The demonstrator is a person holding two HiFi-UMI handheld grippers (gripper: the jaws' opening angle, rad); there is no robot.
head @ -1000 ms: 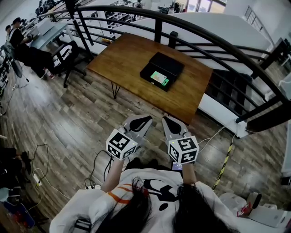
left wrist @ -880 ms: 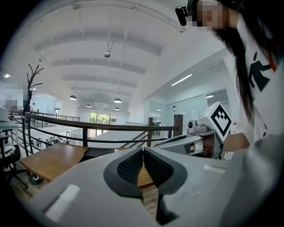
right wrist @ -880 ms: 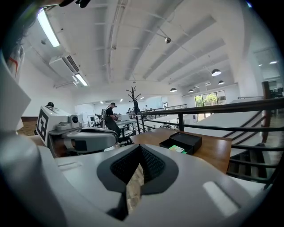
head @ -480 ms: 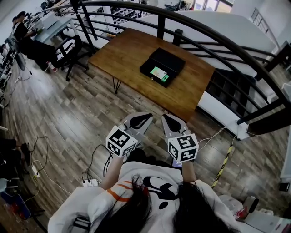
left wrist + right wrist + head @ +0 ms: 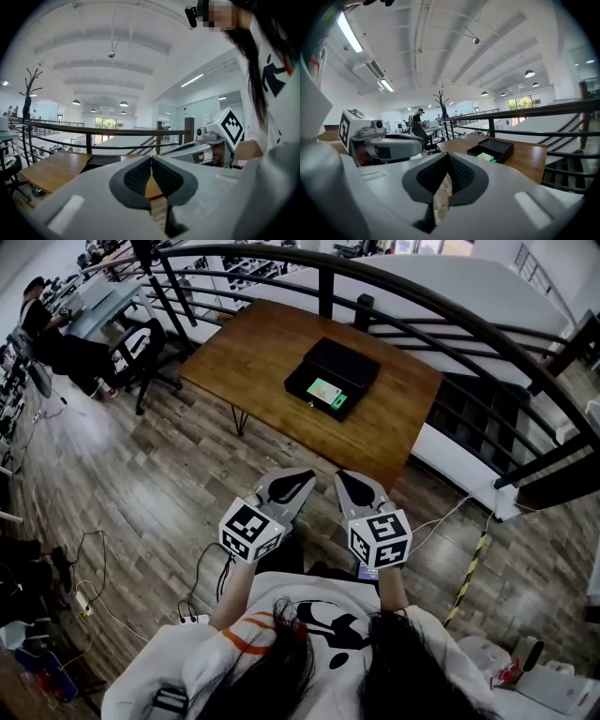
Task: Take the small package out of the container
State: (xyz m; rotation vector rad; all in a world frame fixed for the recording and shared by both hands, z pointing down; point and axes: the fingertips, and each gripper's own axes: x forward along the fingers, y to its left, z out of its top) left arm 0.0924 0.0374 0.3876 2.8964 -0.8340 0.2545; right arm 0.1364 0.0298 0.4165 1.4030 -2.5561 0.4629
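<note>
Both tools sit almost where they were half a second earlier, short of the desk and empty.
Head view: left tool (image 5: 300, 480) and right tool (image 5: 345, 482) are side by side near the person's chest, above the wooden floor (image 5: 159, 484), well apart from the desk (image 5: 253, 352). The black container (image 5: 352, 367) lies open on the desk, with the small package (image 5: 327, 396) inside it near the front edge. Left gripper view: the left tool (image 5: 151, 161) has its jaws together with nothing between them; the desk (image 5: 51, 166) is ahead. Right gripper view: the right tool (image 5: 448, 158) also has its jaws together and empty; the container (image 5: 494, 148) and the package (image 5: 486, 157) are visible beyond.
</note>
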